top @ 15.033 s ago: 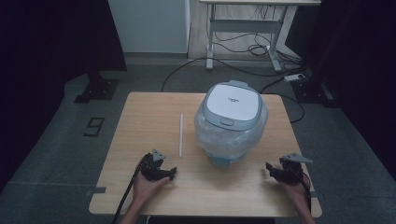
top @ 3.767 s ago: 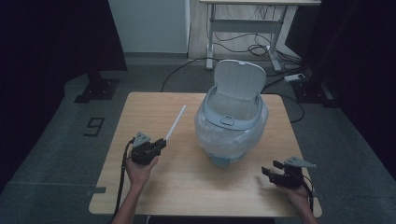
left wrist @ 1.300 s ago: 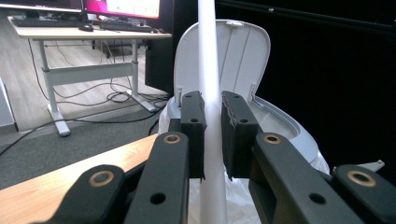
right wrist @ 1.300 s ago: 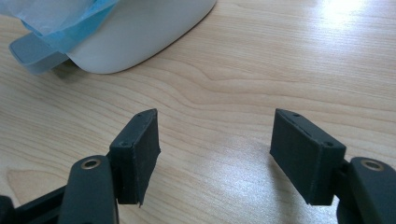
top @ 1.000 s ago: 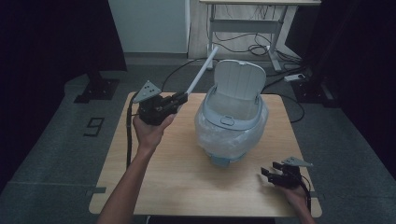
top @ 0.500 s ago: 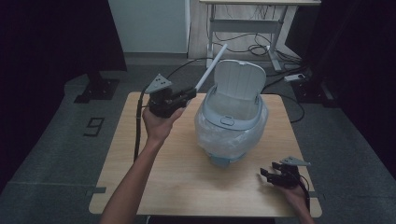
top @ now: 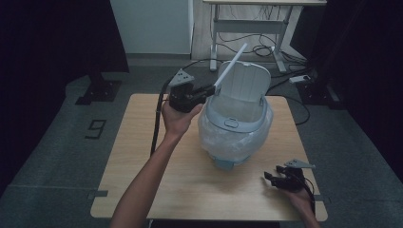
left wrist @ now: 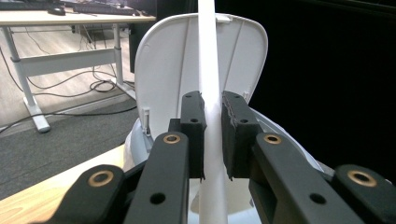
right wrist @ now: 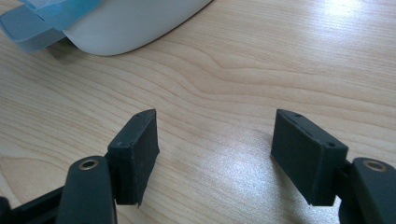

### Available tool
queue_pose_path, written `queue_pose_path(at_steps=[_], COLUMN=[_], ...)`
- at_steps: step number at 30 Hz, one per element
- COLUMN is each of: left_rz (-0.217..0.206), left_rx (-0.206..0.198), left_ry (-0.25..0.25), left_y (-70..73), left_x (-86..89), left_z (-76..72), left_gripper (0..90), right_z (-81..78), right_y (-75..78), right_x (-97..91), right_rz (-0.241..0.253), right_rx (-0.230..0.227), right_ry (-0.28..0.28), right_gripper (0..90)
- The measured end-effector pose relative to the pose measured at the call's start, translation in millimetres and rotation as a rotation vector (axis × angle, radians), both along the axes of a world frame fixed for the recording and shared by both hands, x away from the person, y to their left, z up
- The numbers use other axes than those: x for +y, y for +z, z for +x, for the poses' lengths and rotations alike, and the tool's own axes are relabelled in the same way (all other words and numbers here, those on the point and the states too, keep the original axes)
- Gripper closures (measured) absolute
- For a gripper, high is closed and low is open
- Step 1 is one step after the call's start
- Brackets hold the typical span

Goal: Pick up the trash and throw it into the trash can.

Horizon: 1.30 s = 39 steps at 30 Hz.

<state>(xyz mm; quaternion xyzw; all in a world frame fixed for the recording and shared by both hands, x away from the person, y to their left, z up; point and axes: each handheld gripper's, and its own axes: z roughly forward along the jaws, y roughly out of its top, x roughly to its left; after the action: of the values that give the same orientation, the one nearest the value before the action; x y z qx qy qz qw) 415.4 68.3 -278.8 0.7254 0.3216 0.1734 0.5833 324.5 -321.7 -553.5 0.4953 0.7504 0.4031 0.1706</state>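
Note:
A white bin (top: 236, 135) lined with a clear bag stands at the table's middle, its lid (top: 244, 84) raised upright. My left gripper (top: 209, 89) is lifted at the bin's left rim, shut on a long white stick (top: 230, 69) that slants up and to the right across the lid. In the left gripper view the stick (left wrist: 208, 93) runs straight up between the pads (left wrist: 192, 135), with the open lid (left wrist: 163, 74) behind it. My right gripper (top: 270, 179) rests low near the table's front right corner, open, with bare wood between its fingers (right wrist: 135, 156).
The wooden table (top: 138, 156) has free room on its left side and in front of the bin. The bin's base (right wrist: 116, 23) lies just ahead of the right gripper. A desk frame (top: 252, 28) with cables stands on the floor behind the table.
My left gripper has carried the stick to the right, from beyond the bin's left side up to the bin's rim. The right gripper has stayed where it was.

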Motion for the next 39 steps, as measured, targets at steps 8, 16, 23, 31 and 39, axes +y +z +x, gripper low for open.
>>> queue_pose_path(at_steps=[8, 16, 23, 31, 39], left_rz=[-0.001, 0.017, 0.037, 0.043, 0.066], left_rx=[0.013, 0.009, 0.012, 0.021, 0.023], left_ry=[-0.003, -0.005, -0.006, -0.012, -0.014], left_y=[3.4, 10.1, 10.6, 8.4, 4.5], left_x=[-8.9, -19.4, -31.8, -46.2, -56.3], left_z=[8.1, 14.2, 20.0, 25.3, 27.9], left_gripper=[79.5, 79.6, 79.5, 79.5, 79.3], right_z=[0.3, -0.3, -0.1, -0.3, -0.3], right_y=[-0.3, -0.2, -0.5, -0.4, -0.4], right_x=[-0.1, -0.1, -0.5, -0.5, -0.4], right_rz=[0.005, 0.009, 0.012, 0.014, 0.012], right_rx=[0.007, 0.010, 0.009, 0.011, 0.011], right_ry=[0.001, 0.002, 0.004, 0.005, 0.008], right_gripper=[31.4, 31.3, 31.3, 31.3, 31.3])
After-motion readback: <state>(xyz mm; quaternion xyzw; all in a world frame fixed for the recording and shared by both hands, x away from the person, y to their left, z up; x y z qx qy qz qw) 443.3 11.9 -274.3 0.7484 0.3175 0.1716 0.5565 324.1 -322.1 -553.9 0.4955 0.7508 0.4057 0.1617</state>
